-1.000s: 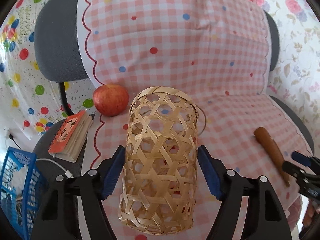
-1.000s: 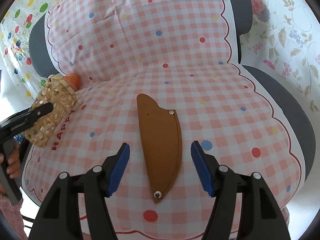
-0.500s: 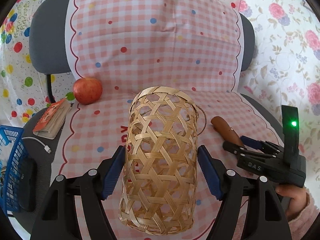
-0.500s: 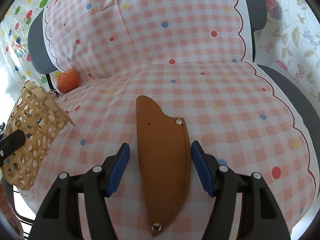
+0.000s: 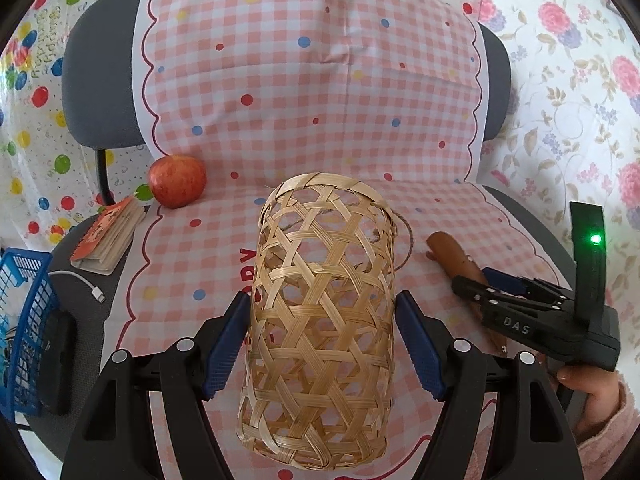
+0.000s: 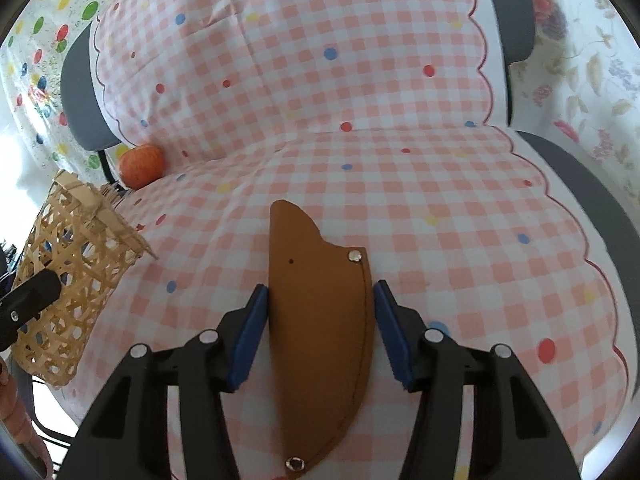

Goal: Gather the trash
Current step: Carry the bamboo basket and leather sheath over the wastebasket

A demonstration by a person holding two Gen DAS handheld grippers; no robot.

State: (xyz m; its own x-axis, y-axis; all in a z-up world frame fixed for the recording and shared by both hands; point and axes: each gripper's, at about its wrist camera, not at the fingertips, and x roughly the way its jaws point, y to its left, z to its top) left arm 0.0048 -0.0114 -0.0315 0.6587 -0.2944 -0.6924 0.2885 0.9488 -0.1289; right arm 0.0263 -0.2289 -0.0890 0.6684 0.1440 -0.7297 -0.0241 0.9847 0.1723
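A woven bamboo basket point(image 5: 320, 300) hangs above the chair seat with my left gripper point(image 5: 322, 332) shut on it, one blue pad on each side. It shows at the left edge of the right wrist view too, as the basket point(image 6: 68, 280). A brown leather sheath point(image 6: 320, 360) lies flat on the pink checked cloth point(image 6: 440, 240). My right gripper point(image 6: 320, 290) straddles it and its jaws are closing, with the pads right beside the sheath's edges. From the left wrist, the right gripper point(image 5: 476, 278) sits over the sheath point(image 5: 448, 252).
A red apple point(image 5: 178, 180) rests at the seat's back left. A small book point(image 5: 108, 240) and a white cable point(image 5: 92, 290) lie on the bare grey seat edge. A blue crate point(image 5: 20, 320) stands lower left. A person's hand point(image 5: 592, 392) holds the right gripper.
My left gripper carried the basket to the right, closer to the right gripper. The right gripper slid forward over the sheath and its jaws narrowed around it.
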